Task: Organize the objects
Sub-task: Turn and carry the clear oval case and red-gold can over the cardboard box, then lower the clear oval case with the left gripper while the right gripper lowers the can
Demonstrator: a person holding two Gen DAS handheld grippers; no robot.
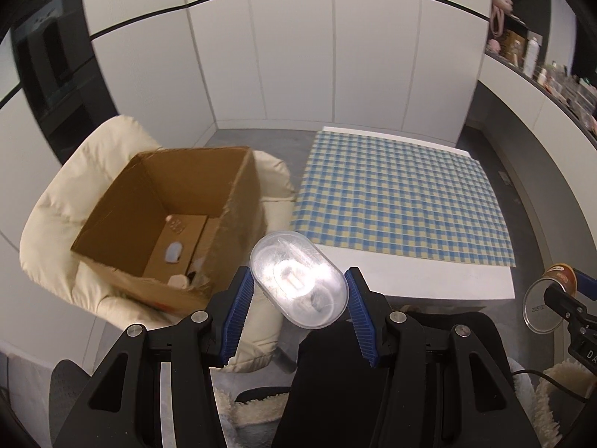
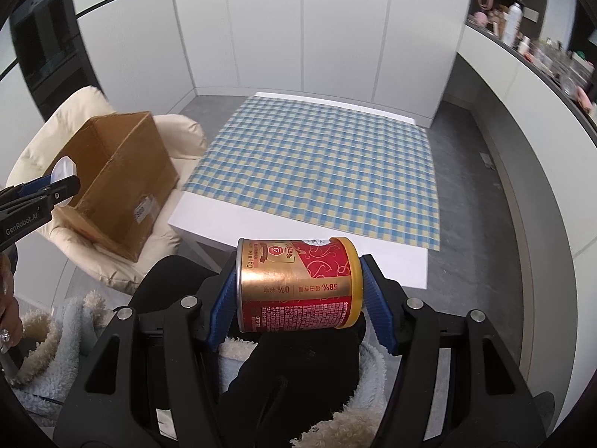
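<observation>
My left gripper (image 1: pixel 298 291) is shut on a clear oval plastic container (image 1: pixel 298 280) and holds it in the air, just right of an open cardboard box (image 1: pixel 175 194). The box sits on a cream cushioned chair (image 1: pixel 56 209) and has small items at its bottom. My right gripper (image 2: pixel 298 291) is shut on a red and gold can (image 2: pixel 298 283) with a yellow lid, held sideways near the table's front edge. In the right wrist view the left gripper (image 2: pixel 56 183) with the container (image 2: pixel 64 170) hangs beside the box (image 2: pixel 123 171). The can (image 1: pixel 552 291) also shows in the left wrist view.
A white table (image 2: pixel 291 231) with a blue and yellow checked cloth (image 2: pixel 321 171) stands ahead, to the right of the chair. White cabinet walls stand behind. A shelf with bottles and clutter (image 2: pixel 522 41) runs along the right. The person's fleece coat (image 2: pixel 67 339) is below.
</observation>
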